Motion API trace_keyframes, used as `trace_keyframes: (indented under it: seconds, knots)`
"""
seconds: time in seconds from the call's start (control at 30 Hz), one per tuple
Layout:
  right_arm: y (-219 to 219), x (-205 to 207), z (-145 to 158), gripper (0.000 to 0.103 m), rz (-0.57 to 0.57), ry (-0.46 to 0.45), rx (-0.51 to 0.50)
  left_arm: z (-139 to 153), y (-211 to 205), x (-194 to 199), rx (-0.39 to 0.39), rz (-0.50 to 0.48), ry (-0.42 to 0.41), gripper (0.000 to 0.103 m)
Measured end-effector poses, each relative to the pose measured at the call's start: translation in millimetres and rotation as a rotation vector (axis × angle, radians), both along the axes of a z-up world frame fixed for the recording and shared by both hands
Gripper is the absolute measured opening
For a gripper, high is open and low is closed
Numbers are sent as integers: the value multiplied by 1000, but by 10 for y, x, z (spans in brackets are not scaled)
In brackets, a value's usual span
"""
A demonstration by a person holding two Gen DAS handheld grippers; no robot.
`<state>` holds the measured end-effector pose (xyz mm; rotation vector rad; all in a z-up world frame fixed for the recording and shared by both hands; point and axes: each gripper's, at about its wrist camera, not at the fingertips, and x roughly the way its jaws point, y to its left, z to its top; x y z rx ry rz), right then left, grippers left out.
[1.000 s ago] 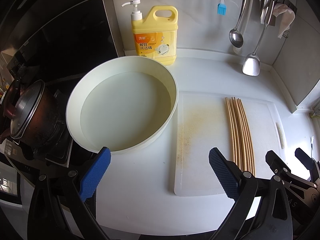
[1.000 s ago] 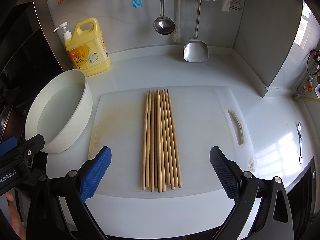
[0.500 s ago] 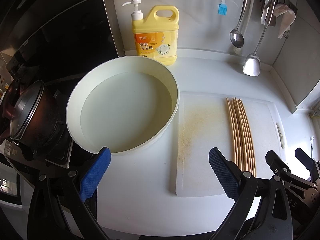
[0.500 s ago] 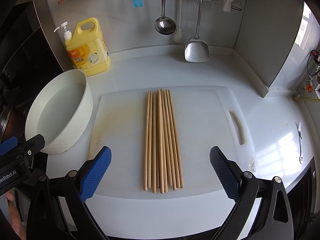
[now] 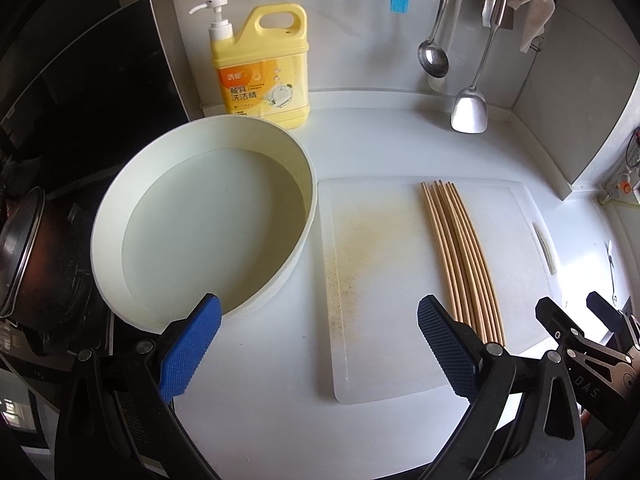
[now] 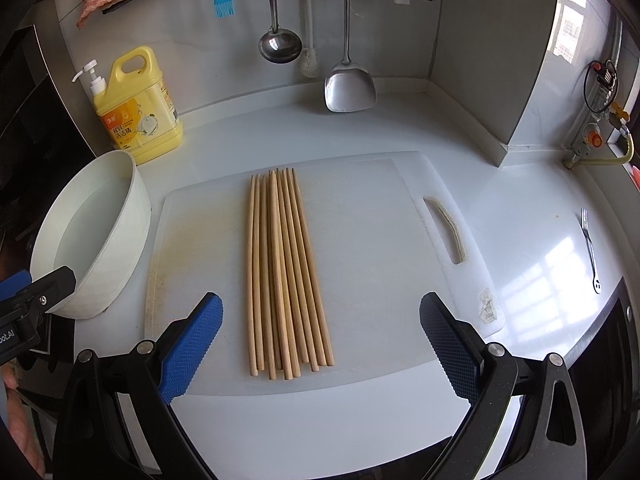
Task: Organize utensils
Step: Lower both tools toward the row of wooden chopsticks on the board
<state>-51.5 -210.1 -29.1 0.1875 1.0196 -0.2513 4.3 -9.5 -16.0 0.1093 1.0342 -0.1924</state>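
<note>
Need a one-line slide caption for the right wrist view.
Open right gripper poised over wooden chopsticks on a white cutting board.

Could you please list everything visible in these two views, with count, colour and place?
chopsticks: about eight, tan wood, side by side on the board
cutting board: one, white, counter centre
basin: one, cream, holding water, left of the board
detergent bottle: one, yellow, behind the basin
ladle: one, steel, hanging on the wall
spatula: one, steel, hanging beside the ladle
brush: one, blue, hanging
fork: one, steel, counter far right
pot: one, dark, on the stove
left gripper: blue pads, open
right gripper: blue pads, open
</note>
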Motion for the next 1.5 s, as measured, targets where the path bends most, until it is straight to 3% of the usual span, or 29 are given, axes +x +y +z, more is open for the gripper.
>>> trace_keyframes:
  seconds: [0.23, 0.4, 0.77, 1.07, 1.5]
  knots:
    - [-158, -42, -83, 94, 26, -35, -20, -138, -91, -2, -64, -20, -4, 97]
    - [-264, 19, -228, 94, 92, -30, -31, -235, -183, -7, -90, 26, -21, 97]
    - [-581, 223, -700, 94, 195, -52, 1, -582, -535, -130, -69, 107, -52, 97]
    - [-594, 469, -941, 94, 195, -47, 8, -798, -618, -41, -87, 114, -77, 97]
    - [-581, 550, -1053, 94, 177, -48, -22, -928, -621, 7, -98, 97, -90, 97]
